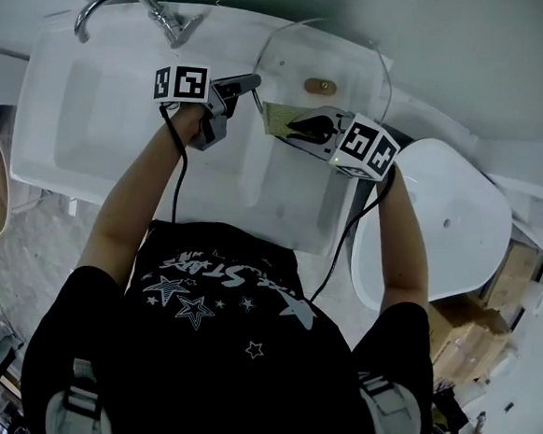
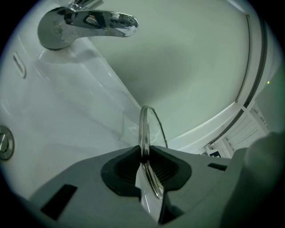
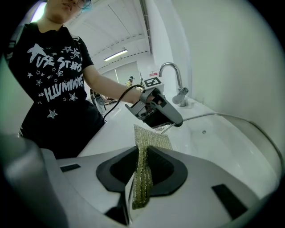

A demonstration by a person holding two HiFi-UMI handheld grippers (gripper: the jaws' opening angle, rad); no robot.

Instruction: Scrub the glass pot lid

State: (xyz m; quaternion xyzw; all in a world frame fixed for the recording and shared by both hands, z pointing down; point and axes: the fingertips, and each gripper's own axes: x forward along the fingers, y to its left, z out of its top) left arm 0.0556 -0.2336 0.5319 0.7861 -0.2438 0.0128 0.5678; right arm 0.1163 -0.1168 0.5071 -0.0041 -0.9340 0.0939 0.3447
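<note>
While L gripper (image 1: 249, 84) is pinching the lid (image 1: 303, 59) by its rim over the sink (image 1: 92, 122), R gripper (image 1: 290, 126) is clamping a pad (image 1: 277, 117) just beside the glass. Scrubbing is prob. just starting; next it's needing the pad pressed flat w/ the lid steady.

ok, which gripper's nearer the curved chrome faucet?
Left. Left gripper, clamped on the round glass pot lid, is beside the faucet; right gripper, holding a green scrub cloth, sits farther off.

White sink (image 1: 47, 100) (wall-side rim): chrome faucet (image 2: 84, 24) mounted there, spout curving over basin.
</note>
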